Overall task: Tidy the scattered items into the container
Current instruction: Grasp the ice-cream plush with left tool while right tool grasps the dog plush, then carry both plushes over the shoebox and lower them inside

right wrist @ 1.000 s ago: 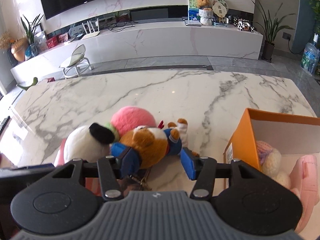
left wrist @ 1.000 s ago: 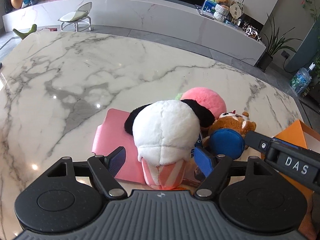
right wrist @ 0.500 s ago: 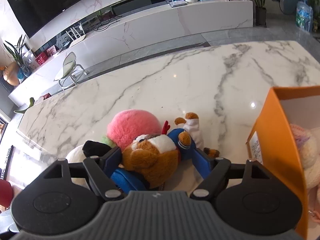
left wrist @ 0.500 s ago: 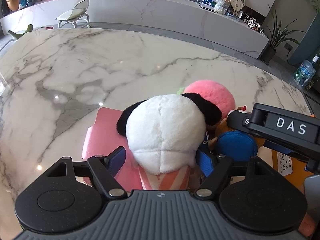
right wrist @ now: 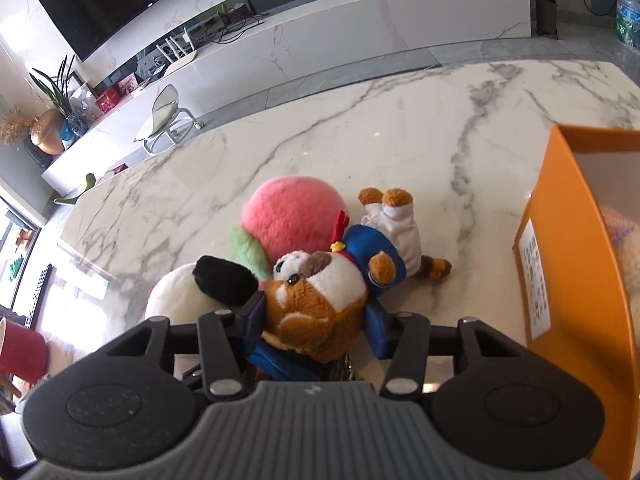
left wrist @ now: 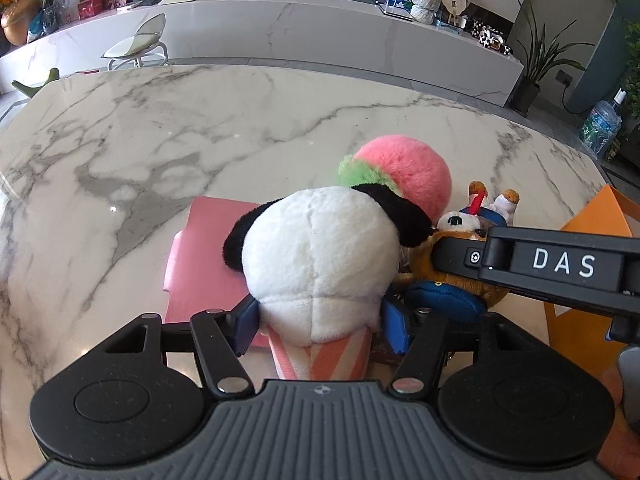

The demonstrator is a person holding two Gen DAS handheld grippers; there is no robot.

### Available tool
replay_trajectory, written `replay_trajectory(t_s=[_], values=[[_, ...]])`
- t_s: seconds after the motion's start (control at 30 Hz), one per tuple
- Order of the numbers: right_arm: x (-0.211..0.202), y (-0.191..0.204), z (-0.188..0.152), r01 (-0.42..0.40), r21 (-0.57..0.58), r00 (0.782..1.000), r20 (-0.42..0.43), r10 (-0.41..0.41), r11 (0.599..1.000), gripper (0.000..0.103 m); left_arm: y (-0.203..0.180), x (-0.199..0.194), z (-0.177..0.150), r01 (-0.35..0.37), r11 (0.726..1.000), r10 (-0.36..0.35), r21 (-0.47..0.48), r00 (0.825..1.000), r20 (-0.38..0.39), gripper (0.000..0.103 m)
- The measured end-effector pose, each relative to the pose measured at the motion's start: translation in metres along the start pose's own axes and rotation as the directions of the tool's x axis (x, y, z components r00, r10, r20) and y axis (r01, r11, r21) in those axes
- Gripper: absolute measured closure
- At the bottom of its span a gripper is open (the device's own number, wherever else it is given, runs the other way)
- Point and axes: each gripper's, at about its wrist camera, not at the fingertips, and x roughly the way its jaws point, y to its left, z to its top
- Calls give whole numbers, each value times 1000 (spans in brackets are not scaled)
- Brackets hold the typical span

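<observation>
My left gripper (left wrist: pixel 320 326) is shut on the white panda plush (left wrist: pixel 320 256), its blue pads pressed against the plush's base above a pink-striped cone. My right gripper (right wrist: pixel 316 326) is shut on the brown bear plush (right wrist: pixel 320 304), which wears a blue jacket; the bear also shows in the left wrist view (left wrist: pixel 456 224) under the right gripper's arm. A pink peach plush (right wrist: pixel 292 212) lies behind both. The orange box (right wrist: pixel 576 264) stands at the right with soft toys inside.
A pink flat pouch (left wrist: pixel 204 252) lies under the panda on the marble table (left wrist: pixel 160 148). A keyring dangles below the bear. A white counter and a chair stand beyond the table's far edge.
Both grippers have moved in over their plush toys and closed on them. The right gripper's arm now crosses the right side of the left wrist view.
</observation>
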Motion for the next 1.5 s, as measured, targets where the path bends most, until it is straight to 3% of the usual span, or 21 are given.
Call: replay_trajectory(t_s=[0.4,0.97,1.27,1.5], values=[[-37,7,-47,2,-31,999,-41,-3,1000,51,-1,-36,-42,-22,1000,22,14,1000,-10,31],[-129,15,-88,-24,-98,991,125,36,995,51,-12,-123,-73,-44,999,40,21,988,148,32],[-178,9,-106,-38,-91,971,233,59,995,51,-29,-169,-84,-49,998,36,45,967,252,32],[-215,0,-120,-48,-77,947,312,70,996,51,-52,-197,-97,-21,995,-9,98,954,300,32]])
